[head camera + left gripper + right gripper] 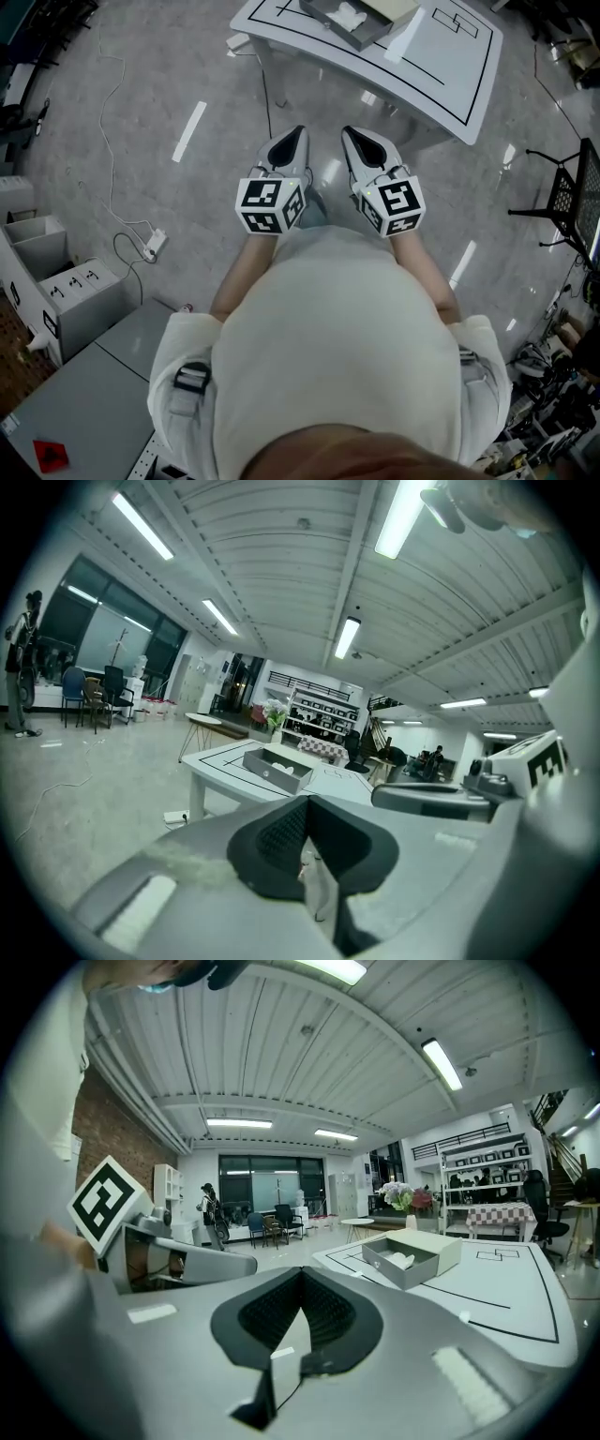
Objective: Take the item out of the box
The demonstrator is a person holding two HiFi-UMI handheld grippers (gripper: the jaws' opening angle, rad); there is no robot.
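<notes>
A grey box lies open on the white table ahead of me, with a white item inside it. Both grippers hang side by side over the floor, short of the table's near edge. My left gripper is shut and empty, and so is my right gripper. In the left gripper view the jaws meet, with the box far off beyond them. The right gripper view has the shut jaws low, with the box and its white item to the right.
A power strip with its cable lies on the floor at left, beside grey cabinets. A black mesh stand stands at right. A person stands far off, near some chairs.
</notes>
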